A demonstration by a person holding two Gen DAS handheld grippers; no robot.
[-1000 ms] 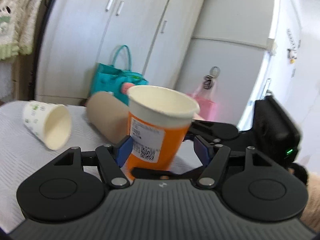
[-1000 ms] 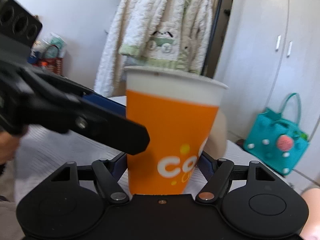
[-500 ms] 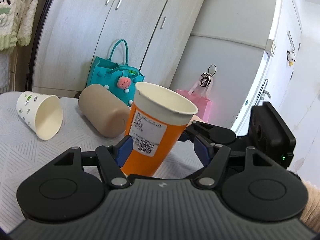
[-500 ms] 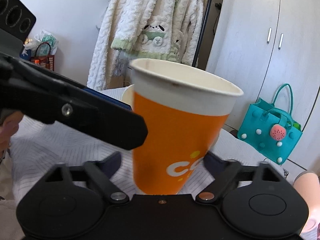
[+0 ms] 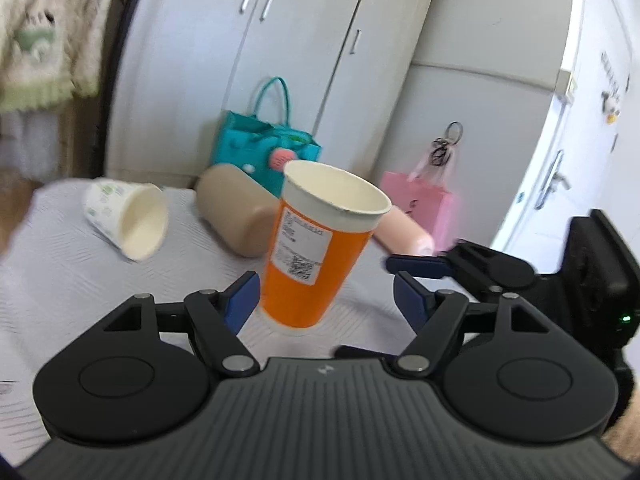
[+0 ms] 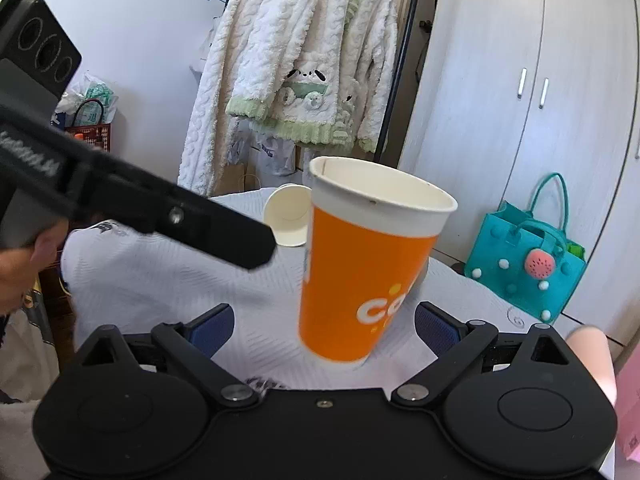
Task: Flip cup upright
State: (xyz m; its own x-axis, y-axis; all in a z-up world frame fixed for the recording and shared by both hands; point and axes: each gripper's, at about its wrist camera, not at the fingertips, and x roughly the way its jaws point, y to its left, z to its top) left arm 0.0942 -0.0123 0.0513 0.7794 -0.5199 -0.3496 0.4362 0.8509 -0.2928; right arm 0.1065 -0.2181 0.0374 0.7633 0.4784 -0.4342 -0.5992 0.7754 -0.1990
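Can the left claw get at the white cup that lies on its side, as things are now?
Probably yes. The left claw is open, and the white cup lies ahead to its left with bare cloth between. The orange cup stands between the fingers, so the claw must first draw back.

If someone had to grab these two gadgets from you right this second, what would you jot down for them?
Left gripper: open, jaws apart on either side of the orange cup, not touching it.
Right gripper: open too, cup between its fingers with gaps on both sides.
Orange cup: mouth up on the white cloth, looks slightly tilted in both views.
Done: this cup appears flipped upright and released.
Left: the white patterned paper cup and the beige cup lie on their sides behind it.
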